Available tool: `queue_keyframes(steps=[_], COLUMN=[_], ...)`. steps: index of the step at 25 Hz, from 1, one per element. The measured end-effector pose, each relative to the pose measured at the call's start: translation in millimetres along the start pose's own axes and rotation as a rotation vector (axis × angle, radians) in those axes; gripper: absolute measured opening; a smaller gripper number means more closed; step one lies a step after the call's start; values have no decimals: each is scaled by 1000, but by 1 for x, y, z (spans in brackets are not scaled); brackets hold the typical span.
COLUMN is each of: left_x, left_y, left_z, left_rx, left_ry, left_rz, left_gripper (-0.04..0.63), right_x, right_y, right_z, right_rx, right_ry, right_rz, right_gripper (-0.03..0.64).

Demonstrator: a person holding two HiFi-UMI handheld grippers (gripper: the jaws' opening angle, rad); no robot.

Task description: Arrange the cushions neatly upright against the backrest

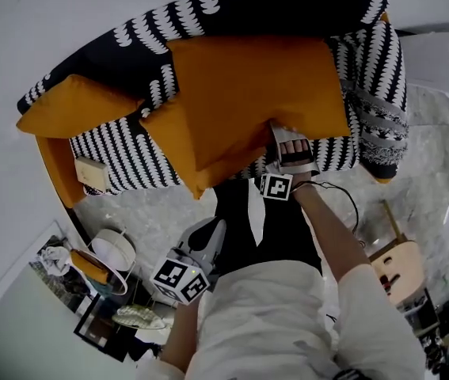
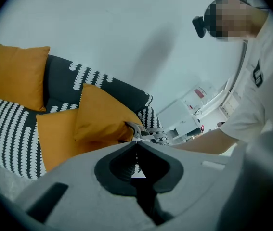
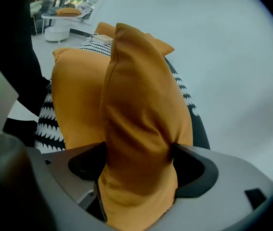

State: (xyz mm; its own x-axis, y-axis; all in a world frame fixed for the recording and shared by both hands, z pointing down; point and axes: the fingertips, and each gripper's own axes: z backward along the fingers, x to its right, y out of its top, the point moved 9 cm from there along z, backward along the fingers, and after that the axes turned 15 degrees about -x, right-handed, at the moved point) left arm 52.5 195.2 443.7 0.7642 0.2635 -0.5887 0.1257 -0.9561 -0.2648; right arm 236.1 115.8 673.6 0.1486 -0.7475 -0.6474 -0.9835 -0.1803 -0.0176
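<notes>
Right gripper [image 1: 278,135]: my jaws stand wide and are clamped on the lower edge of the large cushion [image 1: 256,85]. The orange fabric fills the whole gap and is pinched in on both sides where the jaws press it. The grip sits at the front of the seat [image 1: 125,153], toward the right end of the sofa [image 1: 382,70].

Large cushion: tilted, not upright. Its top edge reaches the dark patterned backrest [image 1: 287,6]; its lower edge comes forward to my jaws.

Second cushion [image 1: 173,129]: orange, partly under the left side of the large one and touching it. It lies on the seat with one corner past the seat's front edge.

Third cushion [image 1: 70,105]: orange, at the far left end of the sofa, well apart from the other two. In the left gripper view it stands upright against the backrest.

Left gripper [image 1: 219,228]: my jaws are together with nothing between them. I hold it low in front of the sofa, apart from every cushion.

Other: a small pale box [image 1: 91,172] lies on the seat near the left end, just below the third cushion
</notes>
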Motion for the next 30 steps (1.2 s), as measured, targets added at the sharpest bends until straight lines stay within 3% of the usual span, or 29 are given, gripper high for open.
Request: queue_keyframes(steps=[5, 9, 16, 25, 30], left_x=[0, 2, 15, 23, 24], left_y=[15, 24, 39, 44, 42], left_z=[4, 5, 5, 13, 18], left_rx=[7, 7, 20, 72, 110], left_ry=[-3, -17, -47, -61, -63], left_rz=[-26, -51, -105, -129, -118], left_gripper=[14, 14, 14, 14, 14], right_x=[24, 52, 127, 193, 211], right_y=[0, -8, -20, -61, -102], right_z=[3, 22, 52, 115, 152], right_rx=[-15, -28, -46, -15, -46], right_ry=[-17, 19, 56, 197, 313], right_rz=[-68, -202, -417, -718, -966], right_gripper=[379, 254, 182, 123, 108])
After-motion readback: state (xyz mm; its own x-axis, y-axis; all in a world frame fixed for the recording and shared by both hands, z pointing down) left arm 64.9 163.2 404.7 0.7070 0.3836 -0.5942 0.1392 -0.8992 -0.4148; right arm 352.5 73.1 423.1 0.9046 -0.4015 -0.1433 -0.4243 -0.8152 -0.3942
